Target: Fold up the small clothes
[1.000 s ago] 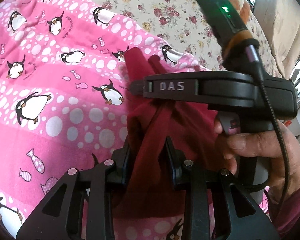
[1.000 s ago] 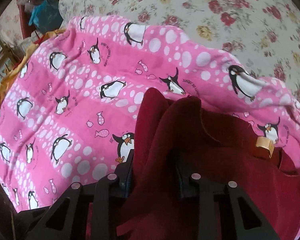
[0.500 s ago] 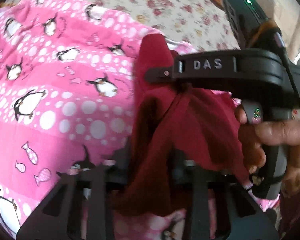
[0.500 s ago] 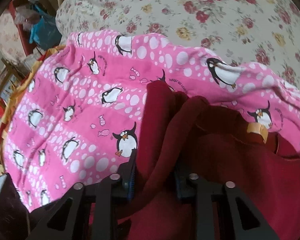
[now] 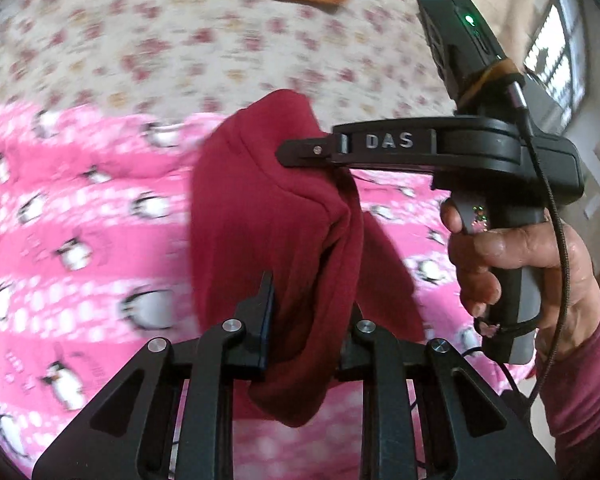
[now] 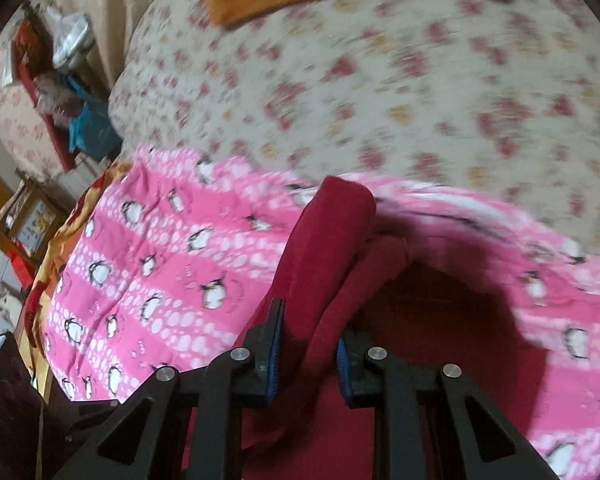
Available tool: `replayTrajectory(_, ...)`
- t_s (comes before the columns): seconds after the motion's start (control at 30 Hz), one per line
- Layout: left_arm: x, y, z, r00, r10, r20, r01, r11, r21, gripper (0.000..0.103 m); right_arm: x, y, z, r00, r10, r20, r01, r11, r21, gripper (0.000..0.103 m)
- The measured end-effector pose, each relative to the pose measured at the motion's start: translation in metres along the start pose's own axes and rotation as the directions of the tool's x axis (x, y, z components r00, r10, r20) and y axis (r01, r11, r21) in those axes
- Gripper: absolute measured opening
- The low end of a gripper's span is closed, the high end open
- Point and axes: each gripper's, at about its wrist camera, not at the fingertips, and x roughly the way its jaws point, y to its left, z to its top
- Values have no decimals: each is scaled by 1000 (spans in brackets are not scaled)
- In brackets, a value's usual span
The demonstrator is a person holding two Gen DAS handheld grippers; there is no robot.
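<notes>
Above one penguin blanket (image 5: 80, 208), two grippers pinch one red garment (image 5: 268, 216).

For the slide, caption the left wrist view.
Both grippers, left and right, pinch a red garment above a penguin blanket.

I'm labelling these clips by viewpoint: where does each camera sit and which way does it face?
Left wrist: on the left tongs, facing down-forward at the dark red fleece garment they pinch; the right tongs and the person's hand show.
Right wrist: on the right tongs, facing down-forward at the garment.
Shared: garment, pink penguin-print blanket, floral bedspread.
</notes>
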Motion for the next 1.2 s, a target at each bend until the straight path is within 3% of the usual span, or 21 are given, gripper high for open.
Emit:
replayTrajectory(0.2,61,-61,3,996,-12,-88,19,997,81,20,-33,-74,-17,998,-62,19,60,994,87,17)
replayTrajectory(0.43,118,-80,-11,985,-28,-168,40,997,70,20,0,-135,-52,984,-169,-53,175,968,178,17)
replayTrajectory(0.5,116,-83,-13,984,-47,-170,62,995,84,28,12,-146,-61,980,-183,-82,196,964,182,17)
replayTrajectory(0.57,105,-82,-13,976,-108,-189,126,988,88,49,12,-148,-65,982,-176,-68,186,963,195,17)
replayTrajectory(0.63,83,-78,-17,975,-128,-184,148,984,98,55,0,-148,-65,984,-171,-56,179,961,213,23)
replayTrajectory(0.7,57,-68,-19,984,-110,-137,127,984,127,56,-18,-147,-68,981,-191,-12,189,953,237,42)
replayTrajectory(0.77,39,-59,-20,993,-69,-94,83,985,149,57,-38,-142,-78,987,-160,22,150,960,238,48)
replayTrajectory(0.87,28,-41,-23,998,34,-44,-27,988,152,57,-54,-123,-95,993,-112,33,103,971,217,48)
replayTrajectory(0.97,38,-26,-27,994,82,-72,-75,992,97,56,-46,-109,-111,996,-85,-15,87,974,208,48)
replayTrajectory(1.03,45,-20,-31,991,109,-80,-103,992,75,56,-34,-101,-119,996,-74,-45,81,980,183,43)
replayTrajectory(1.1,47,-19,-32,989,125,-79,-118,990,82,56,-36,-95,-126,992,-122,-34,126,983,134,23)
replayTrajectory(1.2,48,-23,-39,988,140,-66,-134,987,90,56,-52,-94,-138,989,-145,-1,145,985,97,16)
